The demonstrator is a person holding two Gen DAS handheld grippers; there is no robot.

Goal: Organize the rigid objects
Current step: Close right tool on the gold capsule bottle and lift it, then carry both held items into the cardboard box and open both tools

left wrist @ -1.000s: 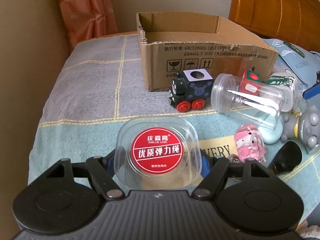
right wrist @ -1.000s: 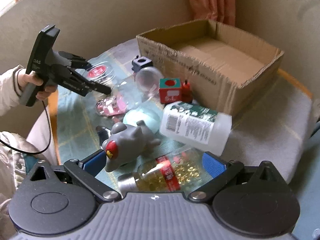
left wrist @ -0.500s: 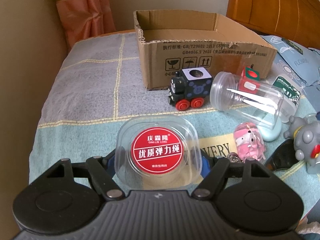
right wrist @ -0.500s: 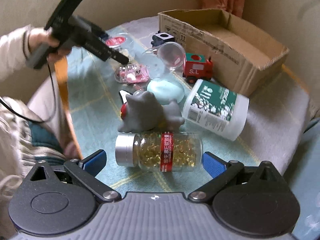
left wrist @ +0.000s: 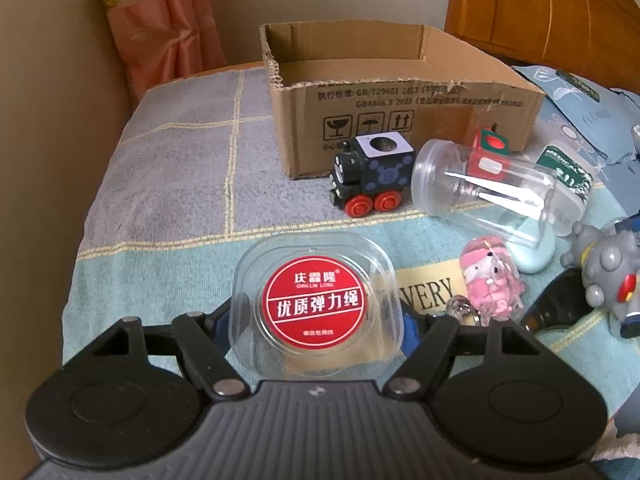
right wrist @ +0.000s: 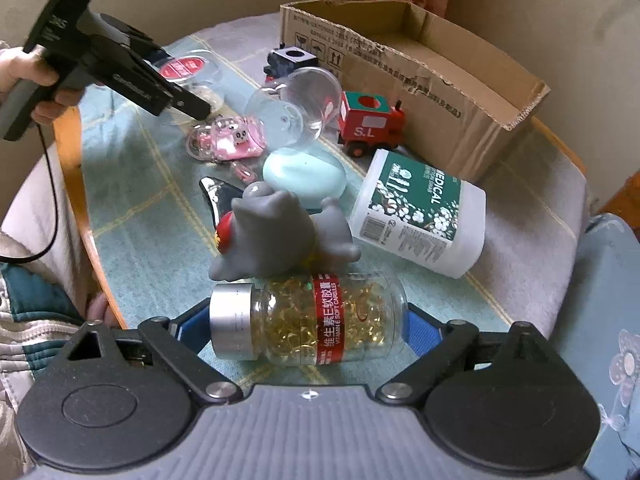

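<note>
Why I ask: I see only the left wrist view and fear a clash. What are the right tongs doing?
Observer: The right tongs straddle a capsule bottle that lies on its side, silver cap towards the person. The jaws are closing on it.
Operator: Anything crowding that bottle?
Observer: Yes. The grey toy lies right behind it, so close that I cannot tell whether they touch.
Operator: Are my tongs near it?
Observer: No. The left tongs, shut on the clear box, are at the far side of the pile, beyond the pink keyring.
</note>
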